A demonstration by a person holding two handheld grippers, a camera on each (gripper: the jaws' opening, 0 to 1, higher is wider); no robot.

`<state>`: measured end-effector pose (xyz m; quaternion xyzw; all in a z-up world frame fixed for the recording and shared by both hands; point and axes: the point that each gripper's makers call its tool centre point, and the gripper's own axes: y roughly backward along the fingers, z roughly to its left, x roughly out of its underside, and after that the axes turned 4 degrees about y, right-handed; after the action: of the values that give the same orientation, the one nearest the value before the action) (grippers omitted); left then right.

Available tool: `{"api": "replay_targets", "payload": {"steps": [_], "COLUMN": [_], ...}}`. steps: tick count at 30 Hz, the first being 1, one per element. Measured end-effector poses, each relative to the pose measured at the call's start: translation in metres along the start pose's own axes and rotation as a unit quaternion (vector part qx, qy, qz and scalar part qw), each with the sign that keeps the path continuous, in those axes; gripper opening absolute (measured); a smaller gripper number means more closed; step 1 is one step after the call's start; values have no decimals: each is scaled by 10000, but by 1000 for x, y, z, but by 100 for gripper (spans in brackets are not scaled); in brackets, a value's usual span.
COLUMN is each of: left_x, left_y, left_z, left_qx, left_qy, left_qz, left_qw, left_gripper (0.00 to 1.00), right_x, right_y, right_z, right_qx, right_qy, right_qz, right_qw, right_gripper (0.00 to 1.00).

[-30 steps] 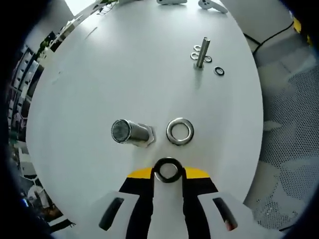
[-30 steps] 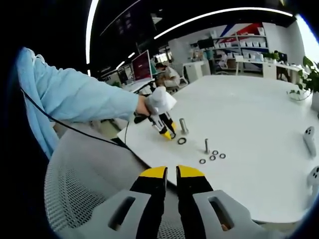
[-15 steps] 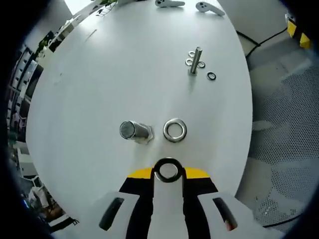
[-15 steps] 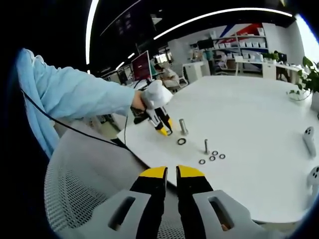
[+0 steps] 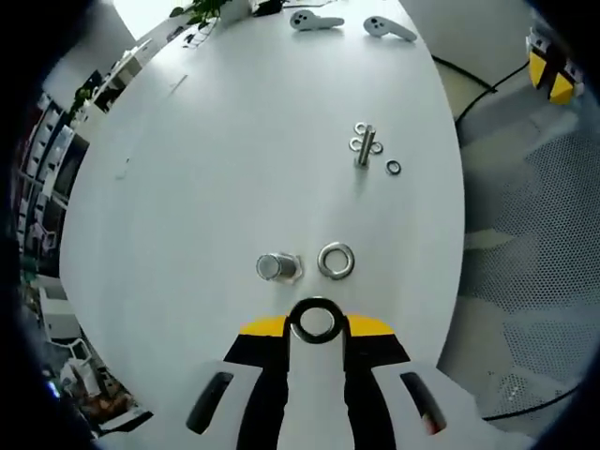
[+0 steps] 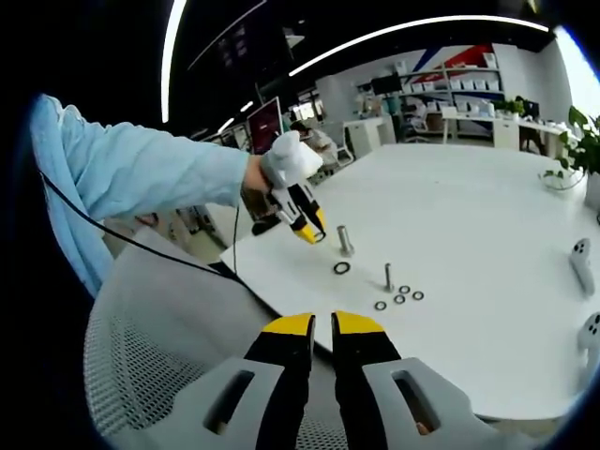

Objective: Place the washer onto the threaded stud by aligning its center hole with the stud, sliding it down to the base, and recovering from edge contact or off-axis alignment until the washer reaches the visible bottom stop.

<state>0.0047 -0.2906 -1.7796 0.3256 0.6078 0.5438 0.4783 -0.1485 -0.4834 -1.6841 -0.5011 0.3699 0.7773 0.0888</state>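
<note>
- In the left gripper view, the left gripper [image 5: 317, 328] has its fingers closed on a dark washer [image 5: 316, 320], pinched by its rim so the centre hole faces forward and stays free.
- Just beyond the fingertips and a little to their left stands the threaded stud [image 5: 277, 267], seen almost end-on; a second, loose washer [image 5: 337, 260] lies flat on the white surface [image 5: 234, 169] just right of it.
- Farther ahead and to the right of the fingers stands a thinner bolt [image 5: 364, 148] with small rings [image 5: 394, 168] scattered around its foot.
- To do this step well, I judge the held washer should be carried leftward until its hole sits square over the stud's top, kept level, then lowered; if the rim catches the threads, lift slightly and re-centre rather than push.
- In the right gripper view, the right gripper [image 6: 322, 326] hangs over a mesh chair back [image 6: 159, 375], well short of the surface, its fingers nearly together with nothing between them.
</note>
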Motion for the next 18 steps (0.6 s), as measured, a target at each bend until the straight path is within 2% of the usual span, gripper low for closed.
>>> {"api": "replay_targets", "payload": {"steps": [7, 18], "left_x": [-9, -28], "left_y": [5, 6], "left_z": [7, 10], "left_qx": [-180, -177], "left_qy": [-65, -184], "left_qz": [-3, -106], "left_qw": [9998, 9996], "left_gripper": [19, 19], "right_x": [-1, -1], "right_y": [0, 0], "right_z": [0, 0], "right_qx": [-8, -6], "right_qy": [-4, -1], "right_qz": [-32, -13], "right_qw": [10000, 10000], "right_gripper": [10, 10]}}
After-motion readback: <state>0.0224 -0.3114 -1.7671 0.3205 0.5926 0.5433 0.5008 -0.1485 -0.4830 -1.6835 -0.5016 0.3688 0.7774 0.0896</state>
